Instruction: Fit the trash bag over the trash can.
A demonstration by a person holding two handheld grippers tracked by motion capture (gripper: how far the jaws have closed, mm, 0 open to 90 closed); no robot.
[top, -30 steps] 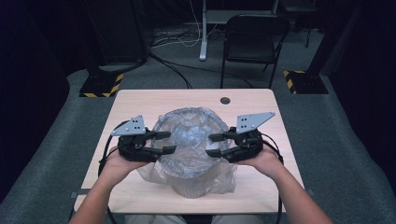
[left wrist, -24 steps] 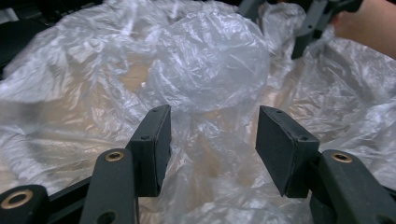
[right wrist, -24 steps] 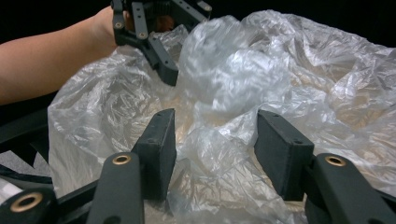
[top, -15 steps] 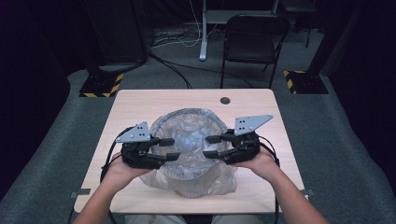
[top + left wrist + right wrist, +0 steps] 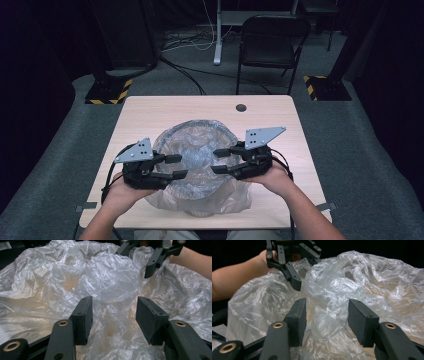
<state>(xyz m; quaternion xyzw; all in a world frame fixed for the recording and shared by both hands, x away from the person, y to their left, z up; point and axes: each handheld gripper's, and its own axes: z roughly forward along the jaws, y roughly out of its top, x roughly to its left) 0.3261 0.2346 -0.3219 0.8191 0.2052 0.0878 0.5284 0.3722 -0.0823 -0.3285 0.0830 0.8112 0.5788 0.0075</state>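
High view: a clear plastic bag (image 5: 200, 150) is lining a round dark bin (image 5: 227, 131) that is standing at the middle of the counter (image 5: 150, 107), toward its near edge, with loose film spilling down over the bin's near side. The left gripper (image 5: 176, 166) is sitting at the bin's left rim and the right gripper (image 5: 222, 161) at its right rim, the two pointing inward at each other across the opening; judged from this, each is placed to work its own side of the liner. Both sets of fingers are standing apart, holding nothing. Left gripper view: the fingers (image 5: 83, 317) are spreading wide over crumpled film (image 5: 110, 275), nothing between them, a raised fold lying just ahead; the other gripper (image 5: 155, 257) is facing it from the far side. Right gripper view: the fingers (image 5: 362, 320) are likewise wide and empty, hovering over bunched plastic (image 5: 337, 290), with the opposite gripper (image 5: 289, 267) near beyond. The open stance probably suits pinching a fold or pressing the liner down; which one, I cannot tell.
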